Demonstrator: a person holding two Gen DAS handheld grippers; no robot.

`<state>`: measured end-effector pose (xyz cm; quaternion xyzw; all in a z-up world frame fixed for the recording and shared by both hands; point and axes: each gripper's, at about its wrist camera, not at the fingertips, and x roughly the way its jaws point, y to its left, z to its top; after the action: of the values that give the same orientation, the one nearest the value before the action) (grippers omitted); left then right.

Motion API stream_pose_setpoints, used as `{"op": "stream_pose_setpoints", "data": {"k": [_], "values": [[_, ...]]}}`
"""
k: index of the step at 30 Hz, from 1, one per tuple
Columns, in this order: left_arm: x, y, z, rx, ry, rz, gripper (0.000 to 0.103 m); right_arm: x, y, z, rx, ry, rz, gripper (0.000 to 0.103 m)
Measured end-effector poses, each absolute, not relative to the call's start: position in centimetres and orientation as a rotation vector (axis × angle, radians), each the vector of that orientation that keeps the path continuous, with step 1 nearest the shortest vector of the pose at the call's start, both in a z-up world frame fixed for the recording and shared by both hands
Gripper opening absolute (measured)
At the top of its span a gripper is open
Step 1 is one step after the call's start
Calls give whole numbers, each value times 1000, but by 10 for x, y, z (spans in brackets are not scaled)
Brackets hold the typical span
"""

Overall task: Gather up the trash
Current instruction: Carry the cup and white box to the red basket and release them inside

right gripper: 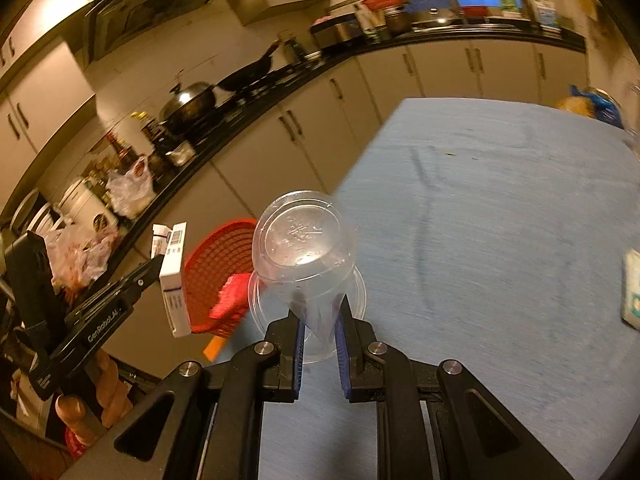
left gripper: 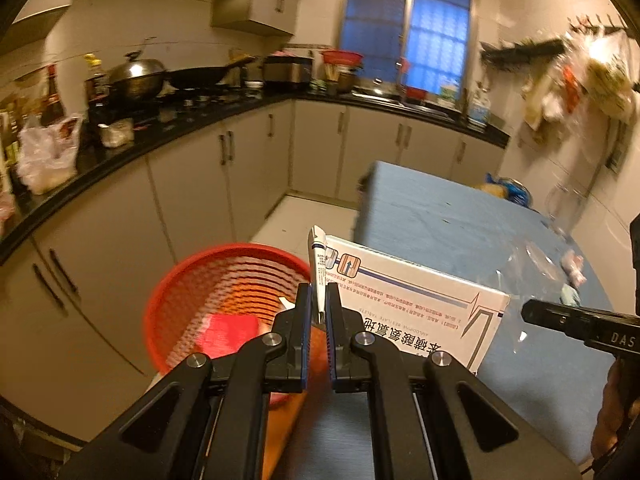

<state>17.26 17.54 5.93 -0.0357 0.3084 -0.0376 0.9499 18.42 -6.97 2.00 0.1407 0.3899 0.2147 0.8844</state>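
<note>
The left gripper point(left gripper: 318, 312) is clenched on the thin edge of a flat white cardboard medicine box with blue and red print point(left gripper: 404, 304), which it holds on edge in the air past the near left edge of the blue-clothed table point(left gripper: 460, 216), next to the rim of the round red plastic mesh basket point(left gripper: 176, 300) that stands low beside that edge. The right gripper point(right gripper: 320, 328) pinches the wall of a clear, crushed plastic cup point(right gripper: 304, 256), carried base-forward over the table's near left part, short of the basket. To finish this step well, I would bring the box fully over the basket's mouth before letting go, since a flat box held on edge could catch the rim and tip out onto the floor; the cup is light and springy, so it seems wise to lower it well inside the rim before opening, and to release one hand at a time so the two grippers do not meet over the opening. The basket already holds a red packet point(left gripper: 230, 334) and what looks like a scrap of white paper, with room to spare. Farther along the table lie more small bits: a pale packet point(right gripper: 632, 292) near the right edge and a blue and yellow bag point(left gripper: 508, 190) at the far end, likely still to be gathered.
</note>
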Motion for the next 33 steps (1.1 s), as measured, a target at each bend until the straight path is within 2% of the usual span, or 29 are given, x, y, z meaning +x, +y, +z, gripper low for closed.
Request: {"op": "stream_pose_setpoints", "data": {"k": [10, 18, 33], "values": [[186, 245, 40, -93, 667, 64, 6, 222, 7, 23, 262, 857, 572, 15], [208, 260, 6, -49, 736, 117, 6, 257, 52, 5, 277, 935, 629, 15], [220, 259, -23, 48, 784, 128, 6, 294, 94, -27, 243, 1019, 612, 16]]}}
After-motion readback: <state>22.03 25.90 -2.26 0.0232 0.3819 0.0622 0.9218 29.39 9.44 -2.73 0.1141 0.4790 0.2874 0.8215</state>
